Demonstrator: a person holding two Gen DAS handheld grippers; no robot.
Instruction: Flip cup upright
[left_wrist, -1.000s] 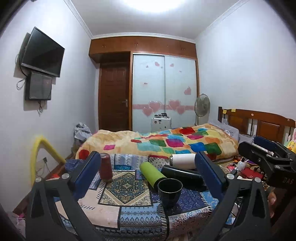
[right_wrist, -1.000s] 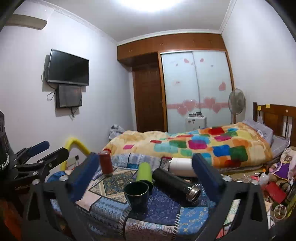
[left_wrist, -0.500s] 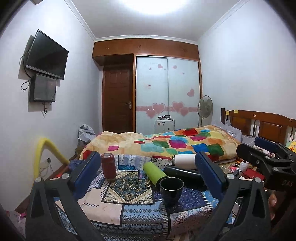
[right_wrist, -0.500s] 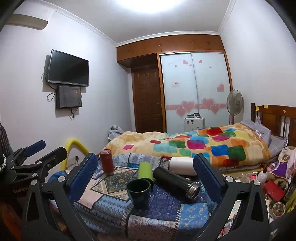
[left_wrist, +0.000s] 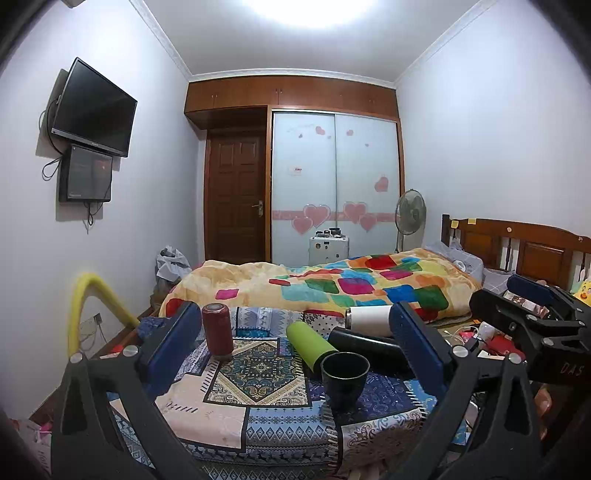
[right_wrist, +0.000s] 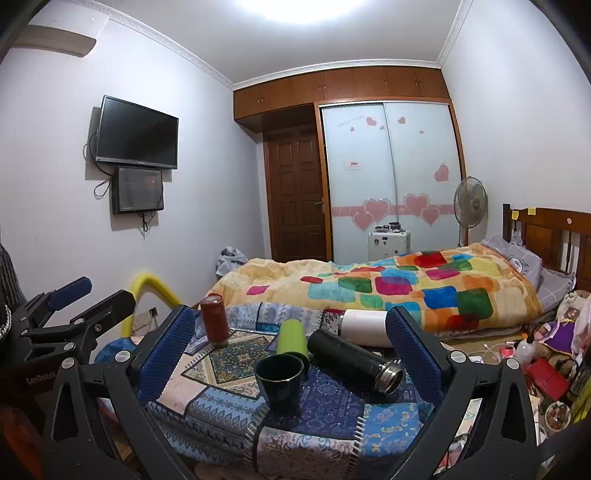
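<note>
Two grippers frame a patchwork-covered table, whose near edge is cut off behind their black frames. In the left wrist view, going left to right, a red bottle stands upright at 10 o'clock from the dark cup; a green bottle lies on its side with its near end hidden behind the cup's rim, a black flask lies partly hidden behind the cup and the right finger, and a white bottle lies farthest back, its right end covered by that finger. The cup stands upright, mouth up, near the table's front edge. Its inside is too dark to make out. The left gripper is spread wide and holds nothing, its pads well apart from every item. The right gripper is likewise spread wide and empty, the cup at 6 o'clock between its fingers, untouched.
</note>
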